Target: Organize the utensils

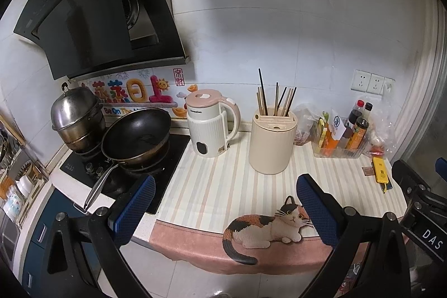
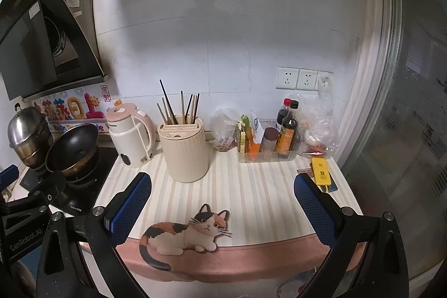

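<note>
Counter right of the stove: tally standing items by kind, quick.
Kettle: 1
Utensil holder with chopsticks: 1
Clear condiment bin: 1
Yellow box: 1
Plastic bags: 2
Total: 6
Both the left gripper and the right gripper are open, holding nothing.

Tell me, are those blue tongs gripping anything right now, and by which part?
Nothing is held. The left tongs and the right tongs are both wide open above the striped mat. The chopsticks stand untouched in their cream holder.
</note>
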### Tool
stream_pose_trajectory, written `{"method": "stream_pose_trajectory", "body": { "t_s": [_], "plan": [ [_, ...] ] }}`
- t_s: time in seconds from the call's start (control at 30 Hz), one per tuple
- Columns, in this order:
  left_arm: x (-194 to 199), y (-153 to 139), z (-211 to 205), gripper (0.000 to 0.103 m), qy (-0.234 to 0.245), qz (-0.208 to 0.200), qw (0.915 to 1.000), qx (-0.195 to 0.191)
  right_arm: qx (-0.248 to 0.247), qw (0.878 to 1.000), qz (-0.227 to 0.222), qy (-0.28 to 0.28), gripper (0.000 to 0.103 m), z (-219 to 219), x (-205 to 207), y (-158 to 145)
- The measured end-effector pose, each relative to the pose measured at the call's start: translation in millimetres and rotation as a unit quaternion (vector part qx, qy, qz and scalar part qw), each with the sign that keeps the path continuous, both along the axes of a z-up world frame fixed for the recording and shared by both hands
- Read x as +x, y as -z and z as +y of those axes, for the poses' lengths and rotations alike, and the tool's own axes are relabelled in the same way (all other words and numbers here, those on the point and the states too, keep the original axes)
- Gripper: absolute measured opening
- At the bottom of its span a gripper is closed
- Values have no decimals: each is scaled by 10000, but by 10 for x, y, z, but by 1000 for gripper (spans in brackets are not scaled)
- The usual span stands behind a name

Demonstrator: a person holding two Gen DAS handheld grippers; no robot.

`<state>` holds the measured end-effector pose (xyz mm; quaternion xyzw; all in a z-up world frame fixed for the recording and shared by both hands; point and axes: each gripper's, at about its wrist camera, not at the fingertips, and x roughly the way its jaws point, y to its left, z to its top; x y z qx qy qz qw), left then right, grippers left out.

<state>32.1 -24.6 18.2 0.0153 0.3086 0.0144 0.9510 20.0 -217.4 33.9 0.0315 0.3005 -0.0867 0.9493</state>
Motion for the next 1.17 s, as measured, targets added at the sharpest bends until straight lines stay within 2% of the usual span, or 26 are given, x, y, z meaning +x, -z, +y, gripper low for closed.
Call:
{"method": "stream_pose_trajectory", "body": {
  "t_s": [1.17],
  "plan": [
    [-41, -12, 41, 103, 6, -22, 10000, -17, -22, 10000, -11, -32, 103, 5, -10, -35]
  ]
}}
